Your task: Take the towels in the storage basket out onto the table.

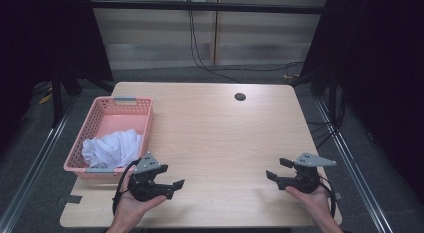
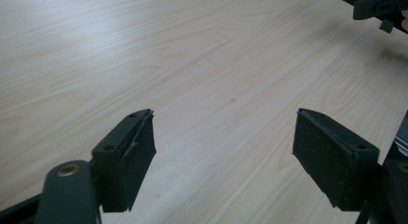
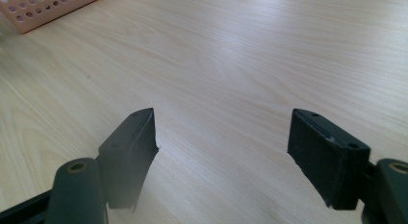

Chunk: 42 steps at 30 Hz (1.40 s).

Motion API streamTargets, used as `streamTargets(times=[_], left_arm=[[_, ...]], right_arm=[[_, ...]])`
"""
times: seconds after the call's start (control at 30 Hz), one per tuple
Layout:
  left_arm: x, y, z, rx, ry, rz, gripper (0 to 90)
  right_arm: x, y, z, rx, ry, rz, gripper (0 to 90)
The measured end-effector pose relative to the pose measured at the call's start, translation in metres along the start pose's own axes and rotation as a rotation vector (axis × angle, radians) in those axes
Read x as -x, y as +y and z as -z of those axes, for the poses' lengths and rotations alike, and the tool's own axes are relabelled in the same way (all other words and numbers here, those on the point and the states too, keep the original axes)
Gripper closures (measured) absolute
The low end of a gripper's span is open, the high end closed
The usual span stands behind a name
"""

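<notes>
Setting: dark curtains flank a pale wooden table [image 1: 220,143] with a round cable hole [image 1: 240,97] near its far edge; cables trail on the floor behind.
Basket: a pink perforated plastic basket [image 1: 131,104] sits along the table's left edge, its near end close to the near-left corner.
Cloth: a crumpled white cloth [image 1: 112,148] lies bunched in the near half of the basket, rising about level with the rim.
Left gripper: the left gripper [image 1: 172,185] is held just above the near edge, right beside the basket's near-right corner, jaws spread wide and empty, pointing toward the table's middle.
Right gripper: the right gripper [image 1: 279,169] hovers near the near-right corner, jaws also wide apart with nothing between them, well apart from the basket.
Risk, snagging: cloth folds may catch in the basket's holes if pulled sideways.
Risk, basket shift: a light basket so close to the left edge could slide or tip off if a jaw bumps its rim.
Risk, partial grip: pinching one thin fold may let the cloth slip free.
</notes>
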<state>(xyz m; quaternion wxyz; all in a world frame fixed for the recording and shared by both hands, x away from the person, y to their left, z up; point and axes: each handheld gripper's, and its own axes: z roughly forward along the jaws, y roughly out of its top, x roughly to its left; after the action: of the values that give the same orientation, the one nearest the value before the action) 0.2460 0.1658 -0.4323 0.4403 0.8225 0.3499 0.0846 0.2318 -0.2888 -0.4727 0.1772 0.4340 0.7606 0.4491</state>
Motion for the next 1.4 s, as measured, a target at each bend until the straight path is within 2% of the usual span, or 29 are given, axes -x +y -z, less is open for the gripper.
streamTargets(times=[0.03,0.13,0.2,0.23,0.3,0.37,0.4,0.43,0.47,0.53,0.6,0.73,0.83,0.93,1.1,1.17,1.2,1.23,1.37,1.4], left_arm=[[-0.004,0.002,0.005,0.002,-0.008,0.022,22.8],[-0.010,0.005,0.014,0.002,-0.007,0.039,22.9],[-0.016,0.006,0.020,-0.011,0.000,0.022,22.3],[-0.019,0.007,0.023,-0.011,-0.005,0.020,22.1],[-0.024,0.009,0.029,0.001,0.011,0.014,20.9],[-0.031,0.013,0.037,0.029,-0.027,0.002,18.5],[-0.034,0.016,0.040,0.029,-0.011,0.001,18.4],[-0.038,0.019,0.044,0.018,0.028,-0.017,20.2],[-0.041,0.021,0.046,0.023,0.038,-0.013,21.1],[-0.051,0.026,0.053,0.022,0.042,0.008,21.8],[-0.060,0.030,0.060,0.023,0.076,0.019,21.2],[-0.078,0.037,0.071,-0.005,0.144,0.026,22.7],[-0.092,0.040,0.079,-0.006,0.183,0.049,23.1],[-0.105,0.040,0.087,-0.005,0.208,0.075,23.0],[-0.124,0.044,0.092,-0.055,0.259,0.079,22.0],[-0.127,0.044,0.092,-0.068,0.261,0.084,18.5],[-0.134,0.045,0.089,-0.102,0.268,0.084,18.5],[-0.140,0.045,0.086,-0.126,0.305,0.074,18.1],[-0.155,0.042,0.078,-0.149,0.292,0.104,16.5],[-0.158,0.041,0.075,-0.165,0.275,0.106,16.6]], right_arm=[[-0.002,0.000,0.000,-0.004,0.003,0.007,24.2],[-0.004,0.000,0.000,-0.001,0.006,0.015,24.2],[-0.004,0.000,0.000,0.002,0.014,0.009,23.6],[-0.003,0.000,0.000,0.001,0.019,0.009,23.4],[-0.003,0.000,-0.001,-0.005,0.022,0.006,23.2],[-0.003,0.000,-0.002,-0.007,0.025,0.018,23.7],[-0.003,0.000,-0.002,-0.007,0.025,0.024,23.7],[-0.003,0.000,-0.002,-0.007,0.028,0.020,23.5],[-0.003,0.000,-0.002,-0.006,0.030,0.019,23.5],[-0.003,0.000,-0.002,-0.006,0.031,0.021,23.5],[-0.003,0.000,-0.002,-0.012,0.034,0.020,23.5],[-0.004,0.000,-0.003,-0.014,0.031,0.015,23.5],[-0.005,0.001,-0.003,0.002,0.048,0.010,24.4],[-0.005,0.001,-0.003,-0.005,0.048,0.012,24.1],[-0.004,0.001,-0.006,-0.011,0.052,0.006,24.4],[-0.005,0.001,-0.007,-0.016,0.051,0.005,24.5],[-0.005,0.001,-0.007,-0.016,0.051,0.005,24.5],[-0.006,0.001,-0.008,-0.015,0.053,0.008,24.5],[-0.005,0.001,-0.008,-0.007,0.061,0.022,24.1],[-0.005,0.001,-0.008,-0.003,0.063,0.018,23.9]])
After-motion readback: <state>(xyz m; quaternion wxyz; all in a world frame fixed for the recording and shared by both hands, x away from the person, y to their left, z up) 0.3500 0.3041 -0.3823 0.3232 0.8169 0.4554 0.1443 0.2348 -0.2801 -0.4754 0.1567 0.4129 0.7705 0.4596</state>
